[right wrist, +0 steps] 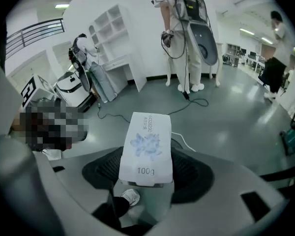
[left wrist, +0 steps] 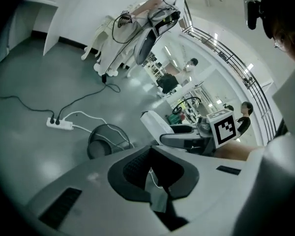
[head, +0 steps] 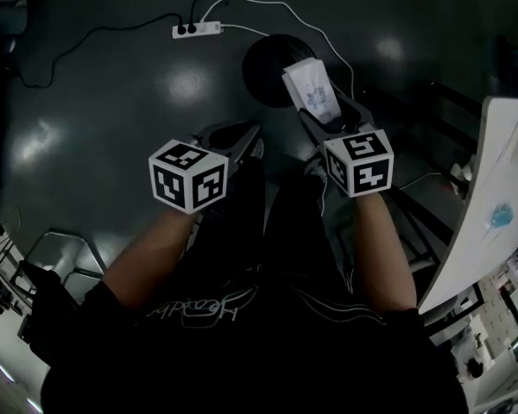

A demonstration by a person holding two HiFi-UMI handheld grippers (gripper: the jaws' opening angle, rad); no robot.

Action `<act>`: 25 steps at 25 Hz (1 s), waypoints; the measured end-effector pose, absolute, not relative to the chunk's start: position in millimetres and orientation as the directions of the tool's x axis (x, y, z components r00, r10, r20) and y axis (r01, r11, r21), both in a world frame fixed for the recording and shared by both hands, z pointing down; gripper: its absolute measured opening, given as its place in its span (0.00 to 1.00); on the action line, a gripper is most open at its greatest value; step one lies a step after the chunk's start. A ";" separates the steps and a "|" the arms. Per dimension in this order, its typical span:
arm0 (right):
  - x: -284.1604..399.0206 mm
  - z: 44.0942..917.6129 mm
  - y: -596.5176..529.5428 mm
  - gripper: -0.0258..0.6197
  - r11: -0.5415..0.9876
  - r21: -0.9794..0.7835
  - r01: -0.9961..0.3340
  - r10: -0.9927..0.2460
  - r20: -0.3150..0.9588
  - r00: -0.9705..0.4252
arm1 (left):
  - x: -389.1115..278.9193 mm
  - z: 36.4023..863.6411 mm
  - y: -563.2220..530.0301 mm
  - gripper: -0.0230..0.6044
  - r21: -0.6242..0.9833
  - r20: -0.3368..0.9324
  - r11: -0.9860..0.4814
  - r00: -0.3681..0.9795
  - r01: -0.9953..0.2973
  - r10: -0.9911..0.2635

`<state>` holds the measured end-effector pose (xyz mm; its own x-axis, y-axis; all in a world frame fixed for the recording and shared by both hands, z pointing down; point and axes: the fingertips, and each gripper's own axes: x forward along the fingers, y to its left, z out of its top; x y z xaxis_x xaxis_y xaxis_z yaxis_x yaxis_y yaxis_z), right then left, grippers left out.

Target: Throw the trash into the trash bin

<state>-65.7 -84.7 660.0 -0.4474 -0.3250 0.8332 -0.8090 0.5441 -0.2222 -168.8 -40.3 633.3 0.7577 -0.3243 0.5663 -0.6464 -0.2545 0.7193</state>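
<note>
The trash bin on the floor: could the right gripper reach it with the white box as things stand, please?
Probably yes: the right gripper holds the white box close above the trash bin, and nothing visible stands between them.

Both bare forearms reach forward and down from dark short sleeves, side by side and apart, the left forearm [head: 151, 261] angled slightly inward and the right forearm [head: 380, 248] nearly straight ahead. The left gripper [head: 250, 138] points ahead and a little to the right, its jaws apart with nothing between them; the left cube [head: 188, 175] sits edge-on, showing two marker faces. The right gripper [head: 319, 102] reaches further forward, its jaws spread wide and clamped on the sides of a white pack [head: 311, 89] that sticks out past the tips. The right cube [head: 358, 160] sits just behind the jaws.
</note>
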 end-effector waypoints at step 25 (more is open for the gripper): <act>-93.5 854.7 -91.1 0.52 0.446 -0.282 -0.849 -0.099 0.928 -0.360 | -186.8 728.2 -11.6 0.05 0.676 0.681 -0.197 0.704 -0.710 -0.202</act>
